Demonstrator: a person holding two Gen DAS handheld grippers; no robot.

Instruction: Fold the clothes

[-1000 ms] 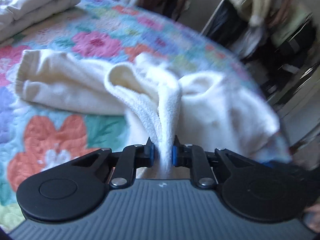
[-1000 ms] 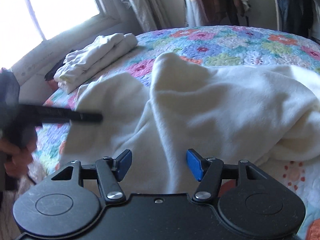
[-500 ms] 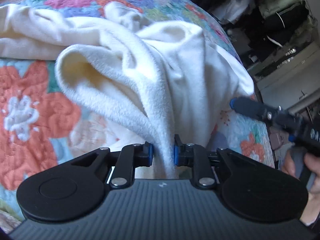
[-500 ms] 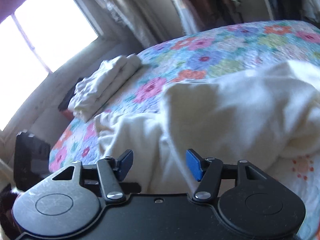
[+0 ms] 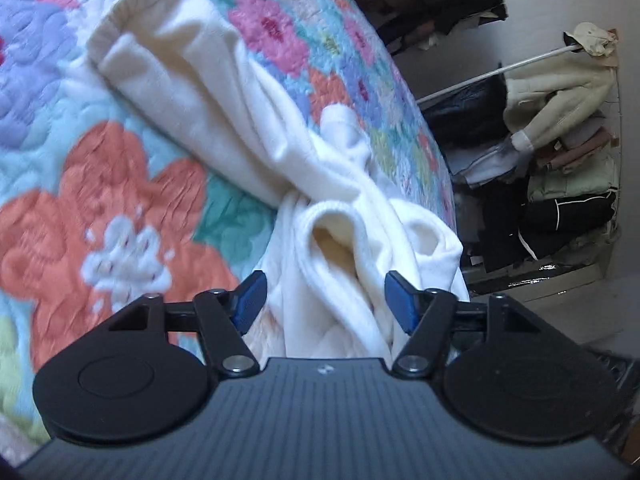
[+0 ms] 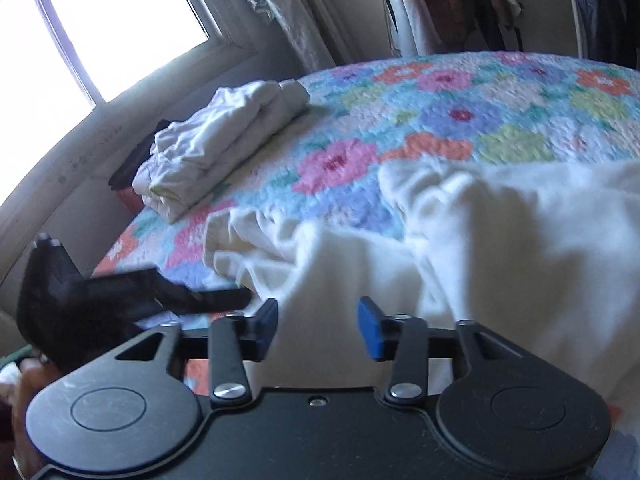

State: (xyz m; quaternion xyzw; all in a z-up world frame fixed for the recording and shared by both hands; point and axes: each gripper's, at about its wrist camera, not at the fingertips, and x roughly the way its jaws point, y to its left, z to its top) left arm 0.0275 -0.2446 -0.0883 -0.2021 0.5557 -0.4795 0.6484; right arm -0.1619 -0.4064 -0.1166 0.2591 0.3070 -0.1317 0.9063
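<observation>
Both wrist views look down, close, sharing the cream garment point(image 5: 224, 120) on the quilt point(image 6: 460, 120)

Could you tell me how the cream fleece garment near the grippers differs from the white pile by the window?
The cream fleece garment sprawls rumpled over the floral quilt; the white pile is folded into a neat stack. The garment looks thick and fluffy, the pile thinner and creased. The garment lies close to the camera, the pile at the quilt's far edge. Both are pale and rest on the quilt.

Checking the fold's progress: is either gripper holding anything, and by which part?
Nothing: left gripper just opened around the cream fleece garment; right gripper open.
</observation>
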